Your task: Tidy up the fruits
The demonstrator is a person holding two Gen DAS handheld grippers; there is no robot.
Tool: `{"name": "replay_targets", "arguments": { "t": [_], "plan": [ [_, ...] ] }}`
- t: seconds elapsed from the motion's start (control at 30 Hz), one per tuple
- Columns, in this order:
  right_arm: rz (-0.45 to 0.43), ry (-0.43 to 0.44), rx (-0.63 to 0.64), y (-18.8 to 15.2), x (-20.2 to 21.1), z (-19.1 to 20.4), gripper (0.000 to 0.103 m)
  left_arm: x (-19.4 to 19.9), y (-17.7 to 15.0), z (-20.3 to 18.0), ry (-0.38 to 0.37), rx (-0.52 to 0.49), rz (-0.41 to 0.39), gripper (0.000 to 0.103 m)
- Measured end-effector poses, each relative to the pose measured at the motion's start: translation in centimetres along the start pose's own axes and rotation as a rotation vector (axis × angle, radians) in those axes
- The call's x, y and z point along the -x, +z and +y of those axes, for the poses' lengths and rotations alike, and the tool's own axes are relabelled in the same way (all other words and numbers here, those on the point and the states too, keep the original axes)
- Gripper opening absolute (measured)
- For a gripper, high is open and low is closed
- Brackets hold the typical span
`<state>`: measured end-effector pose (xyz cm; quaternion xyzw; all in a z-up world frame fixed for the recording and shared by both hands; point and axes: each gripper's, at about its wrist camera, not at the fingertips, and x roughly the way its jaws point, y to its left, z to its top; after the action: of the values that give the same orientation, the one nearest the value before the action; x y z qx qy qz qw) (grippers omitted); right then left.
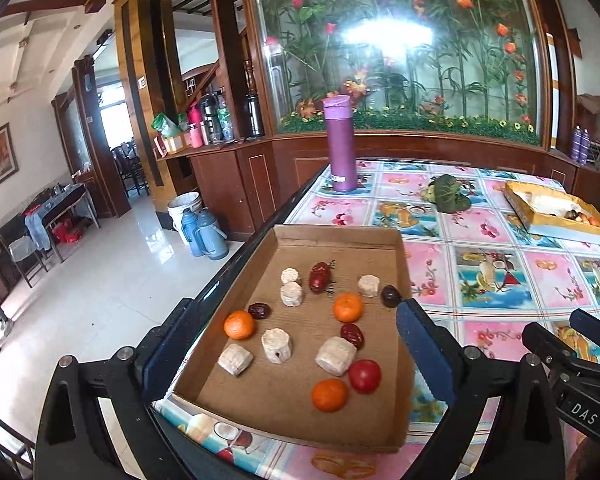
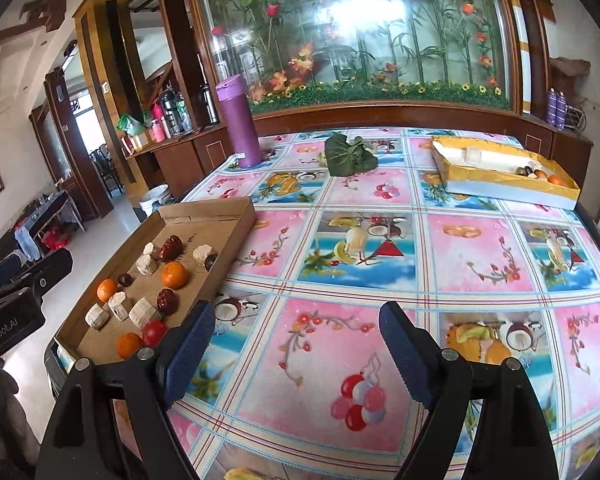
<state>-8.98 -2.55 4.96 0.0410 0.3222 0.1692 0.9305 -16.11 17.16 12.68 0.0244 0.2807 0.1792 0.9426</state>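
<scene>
A brown cardboard tray [image 1: 284,240] sits at the table's left edge. It holds three oranges [image 1: 347,307], a red tomato [image 1: 364,376], several dark red dates [image 1: 320,276] and several pale cut chunks [image 1: 276,345]. My left gripper [image 1: 288,356] hangs open above the tray's near half, its fingers straddling the tray without touching any fruit. My right gripper [image 2: 298,344] stands open over bare tablecloth, to the right of the tray [image 2: 204,216]. At the far right a yellow box [image 2: 500,184] holds a few small fruits in its corner.
A tall purple bottle [image 1: 341,144] stands at the table's far left. A green leafy vegetable [image 2: 350,156] lies at the back middle. The table [image 2: 360,260] has a patterned fruit cloth. Wooden cabinets and a glass plant display stand behind; tiled floor drops off left.
</scene>
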Motion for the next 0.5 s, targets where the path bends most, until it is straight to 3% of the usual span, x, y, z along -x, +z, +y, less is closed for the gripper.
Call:
{"name": "replay_targets", "arguments": {
  "t": [0.5],
  "plan": [
    [0.003,-0.011,0.036,-0.9,0.3,1.1,0.09,0.7,-0.3,-0.3,-0.017,0.012,-0.005,0.098]
  ]
}}
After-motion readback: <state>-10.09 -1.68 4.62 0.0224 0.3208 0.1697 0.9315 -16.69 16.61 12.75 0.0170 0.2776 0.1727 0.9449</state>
